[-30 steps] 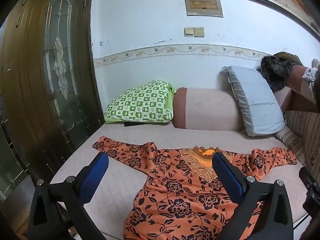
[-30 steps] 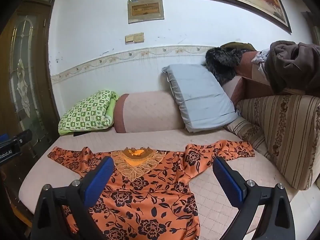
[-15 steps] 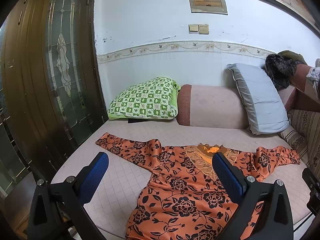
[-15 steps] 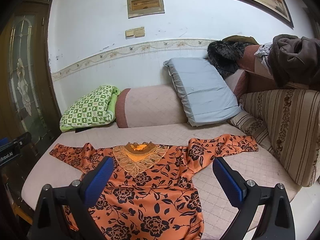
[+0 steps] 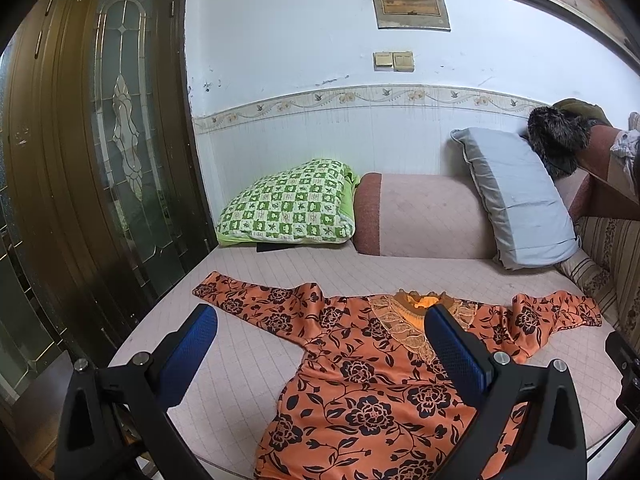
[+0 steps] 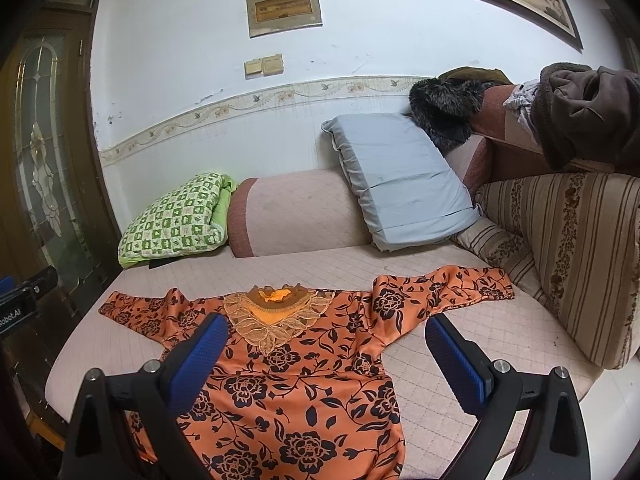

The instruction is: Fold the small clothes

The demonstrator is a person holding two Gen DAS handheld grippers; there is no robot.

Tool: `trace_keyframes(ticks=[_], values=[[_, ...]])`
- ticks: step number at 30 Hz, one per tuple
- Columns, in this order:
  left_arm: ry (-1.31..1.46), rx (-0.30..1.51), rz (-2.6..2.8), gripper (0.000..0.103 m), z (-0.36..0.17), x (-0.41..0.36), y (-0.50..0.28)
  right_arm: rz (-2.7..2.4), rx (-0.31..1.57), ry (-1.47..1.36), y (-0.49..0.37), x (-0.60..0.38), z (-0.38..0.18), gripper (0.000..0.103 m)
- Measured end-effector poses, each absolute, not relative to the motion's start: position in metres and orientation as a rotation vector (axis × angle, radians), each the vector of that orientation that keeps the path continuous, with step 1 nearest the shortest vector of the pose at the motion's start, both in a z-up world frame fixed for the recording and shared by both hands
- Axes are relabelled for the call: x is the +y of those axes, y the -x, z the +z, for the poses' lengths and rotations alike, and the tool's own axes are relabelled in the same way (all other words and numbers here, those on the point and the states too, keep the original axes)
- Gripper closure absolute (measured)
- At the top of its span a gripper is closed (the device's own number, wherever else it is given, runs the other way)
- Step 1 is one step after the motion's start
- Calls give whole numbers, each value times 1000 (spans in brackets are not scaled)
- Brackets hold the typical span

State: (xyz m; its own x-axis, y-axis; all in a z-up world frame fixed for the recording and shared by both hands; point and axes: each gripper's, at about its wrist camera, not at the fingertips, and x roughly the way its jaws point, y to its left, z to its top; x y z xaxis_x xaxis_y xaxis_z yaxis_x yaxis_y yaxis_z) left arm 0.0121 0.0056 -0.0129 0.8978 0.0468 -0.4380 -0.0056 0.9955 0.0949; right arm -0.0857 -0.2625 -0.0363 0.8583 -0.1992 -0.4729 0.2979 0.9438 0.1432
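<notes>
Your orange blouse [image 6: 296,368] lies flat and face up on the pink mattress [image 5: 248,344], both sleeves stretched out sideways, lace collar toward the 3 pillows at the wall. Your left gripper [image 5: 320,334] and right gripper [image 6: 326,334] hover over its near end, each with its 2 fingers spread wide, holding nothing.

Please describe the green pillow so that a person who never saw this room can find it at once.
Look at the daybed under the white wall, where the orange floral blouse lies spread flat. At its head, nearest the wooden glass door, the green pillow lies beside the pink bolster. Only it has a green and white chequered cover; the other pillow is plain grey.
</notes>
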Motion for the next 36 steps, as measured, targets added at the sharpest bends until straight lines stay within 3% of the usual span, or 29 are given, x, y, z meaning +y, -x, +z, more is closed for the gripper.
trace_keyframes(ticks=[36], values=[[-129,461,29,0,-15,-7,-18,-263,511,-246,75,-273,-45,3]])
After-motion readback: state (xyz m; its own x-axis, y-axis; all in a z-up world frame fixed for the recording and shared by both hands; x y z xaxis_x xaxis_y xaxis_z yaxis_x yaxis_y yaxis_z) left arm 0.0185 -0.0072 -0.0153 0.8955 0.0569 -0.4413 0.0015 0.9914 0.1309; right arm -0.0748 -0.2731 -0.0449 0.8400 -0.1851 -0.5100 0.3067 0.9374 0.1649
